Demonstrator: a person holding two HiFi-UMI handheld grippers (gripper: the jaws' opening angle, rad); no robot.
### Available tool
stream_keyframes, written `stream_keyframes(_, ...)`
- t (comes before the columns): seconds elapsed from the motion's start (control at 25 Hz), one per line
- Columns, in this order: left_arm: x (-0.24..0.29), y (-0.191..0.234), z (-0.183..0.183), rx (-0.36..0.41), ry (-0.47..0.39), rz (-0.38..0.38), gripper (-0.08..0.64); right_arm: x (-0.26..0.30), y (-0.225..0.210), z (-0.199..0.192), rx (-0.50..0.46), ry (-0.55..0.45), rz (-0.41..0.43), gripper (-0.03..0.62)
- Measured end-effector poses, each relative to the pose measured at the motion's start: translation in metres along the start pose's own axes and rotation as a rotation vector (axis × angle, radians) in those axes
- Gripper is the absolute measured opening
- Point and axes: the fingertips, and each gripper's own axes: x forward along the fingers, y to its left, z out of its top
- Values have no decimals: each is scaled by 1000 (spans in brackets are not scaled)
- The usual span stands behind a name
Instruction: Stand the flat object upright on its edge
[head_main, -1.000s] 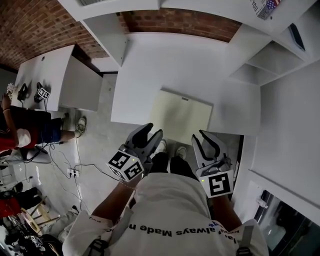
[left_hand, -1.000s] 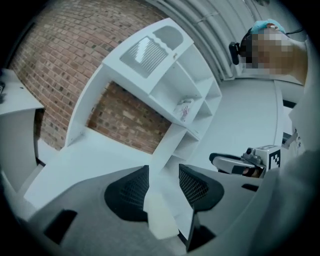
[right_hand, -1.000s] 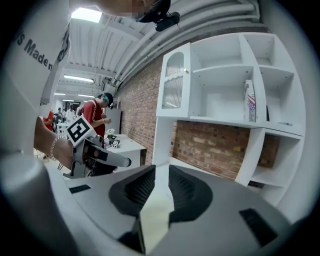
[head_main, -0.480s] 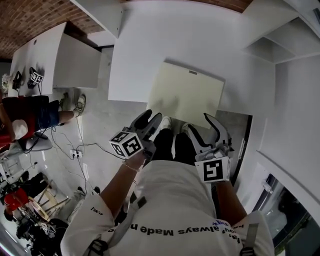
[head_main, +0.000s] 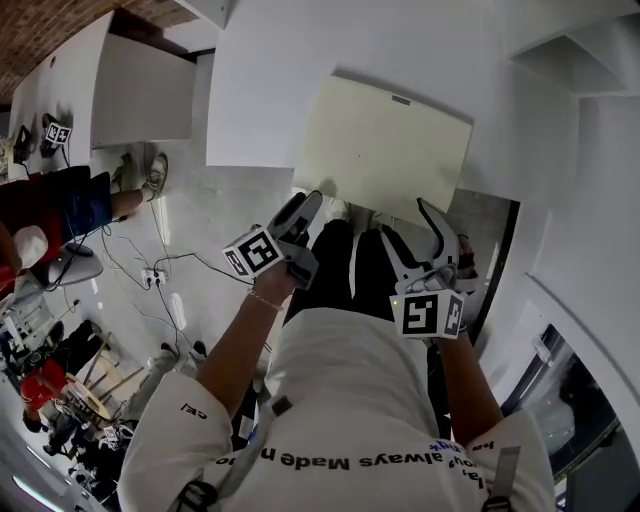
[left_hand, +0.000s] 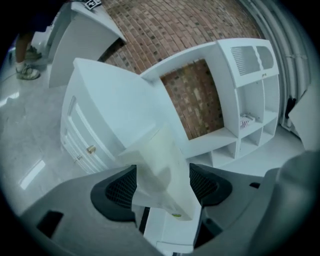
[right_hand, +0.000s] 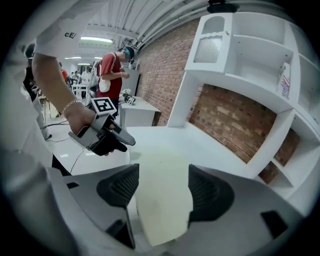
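Closest to me in the head view are the white shirt (head_main: 340, 400) and the two marker cubes, with both grippers reaching forward from them. My left gripper (left_hand: 161, 182) is rolled to one side; its jaws have just been opening and now stand released, wide apart, with the near corner of the flat board (left_hand: 160, 160) showing in the gap and neither pad pressing on it. My right gripper (right_hand: 162, 185) is the same: its jaws have just been opening and stand spread, the board's near edge lies between them, and both pads are clear of it. The pale cream board lies flat on the white table (head_main: 270, 90), not yet stood up, its near edge jutting past the table's front edge right at the tips of both grippers. To the left of the table, cables (head_main: 150, 275) trail over the glossy floor. Beyond the board I see the white shelving unit (left_hand: 240, 120) on the table's far side, with the brick wall (left_hand: 200, 95) behind it.
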Motion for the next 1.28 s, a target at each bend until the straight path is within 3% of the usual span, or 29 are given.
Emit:
stream_keyframes(0.36, 29, 37, -1, -140, -45, -30, 316, 37, 18, -53, -59, 106, 30, 278)
stream_keyframes(0.64, 41, 39, 3, -256, -93, -168, 328, 61, 31, -92, -79, 177, 57, 281)
stream_keyframes(0.96, 42, 30, 11, -232, -120, -201, 291, 69, 33, -104, -96, 195, 53, 279)
stream_keyframes(1.28, 34, 0, 19, -114, -138, -188, 279, 61, 29, -104, -89, 188, 41, 279)
